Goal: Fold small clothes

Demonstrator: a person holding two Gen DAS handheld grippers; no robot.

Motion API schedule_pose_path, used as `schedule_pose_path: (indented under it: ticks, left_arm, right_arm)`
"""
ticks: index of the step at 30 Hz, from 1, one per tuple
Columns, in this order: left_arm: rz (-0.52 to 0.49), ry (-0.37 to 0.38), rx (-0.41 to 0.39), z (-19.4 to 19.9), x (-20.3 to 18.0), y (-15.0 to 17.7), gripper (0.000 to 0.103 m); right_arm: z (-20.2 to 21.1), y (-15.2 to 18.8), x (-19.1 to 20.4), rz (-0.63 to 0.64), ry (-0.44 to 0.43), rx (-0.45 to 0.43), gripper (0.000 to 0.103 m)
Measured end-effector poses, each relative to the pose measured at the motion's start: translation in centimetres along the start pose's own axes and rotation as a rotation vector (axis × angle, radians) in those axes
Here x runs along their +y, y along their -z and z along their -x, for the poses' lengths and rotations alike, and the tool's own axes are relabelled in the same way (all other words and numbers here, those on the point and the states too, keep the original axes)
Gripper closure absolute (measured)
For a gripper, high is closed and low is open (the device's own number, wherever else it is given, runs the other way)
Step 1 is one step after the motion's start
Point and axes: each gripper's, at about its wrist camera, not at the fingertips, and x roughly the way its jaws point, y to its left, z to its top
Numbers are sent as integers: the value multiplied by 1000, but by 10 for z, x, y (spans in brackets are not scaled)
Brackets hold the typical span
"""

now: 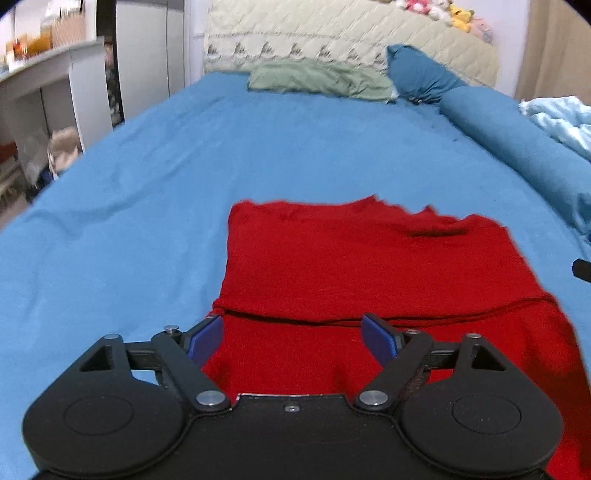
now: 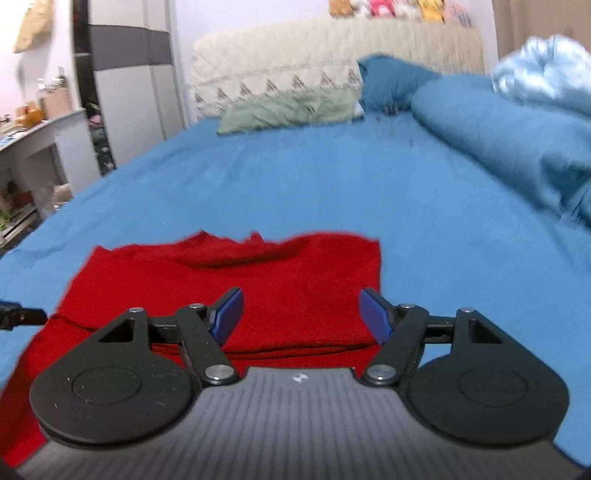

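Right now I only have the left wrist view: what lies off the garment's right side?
Observer: The right wrist view shows the red garment ending in a straight right edge, with bare blue sheet beyond it.
Operator: Is the right gripper holding any cloth?
Observer: No. The right gripper is open, its blue pads clear of the knit, with nothing between them.
Operator: Anything piled further right?
Observer: A crumpled pale blue blanket sits on top of the rolled blue duvet, well away from the garment.

blue-sheeted bed [image 1: 258, 147], quilted headboard [image 1: 332, 33], white desk [image 1: 55, 62]
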Motion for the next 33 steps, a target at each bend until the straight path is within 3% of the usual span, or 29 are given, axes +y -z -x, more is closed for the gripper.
schedule_pose_path:
  ticks: [2,5,8,12,15,17,21,23,28,33]
  left_arm:
    - [-2,-19,-28,34,-7,-2,7]
    - [19,-4,-61,84,-10,-4,2]
    - [51,39,-77,132,-9,-1,0]
    - [49,73,-70,180,-8,15,0]
    - [40,121,-46,197,-3,43,0]
    - [69,129,-24,201,3,70,0]
    - [150,60,84,176,14,120,2]
    - [178,40,118,163,17,142,10]
    - [151,-19,165,133,21,166,27]
    - [154,-35,205,114,28,184,36]
  right_arm:
    - [36,-8,0,22,-6,-25,13]
    - [89,-18,-2,37,-16,-62,0]
    - [141,-23,-8,31,-39,-74,0]
    - [195,-20,-14,52,-29,-25,0]
    - [222,1,-20,68,-29,48,0]
    - [234,23,-22,69,-28,89,0]
    - [227,78,-23,37,-23,228,0]
    - [222,100,-23,20,-7,275,0]
    - [197,142,-28,-47,49,374,22]
    - [177,162,-40,-113,75,414,31]
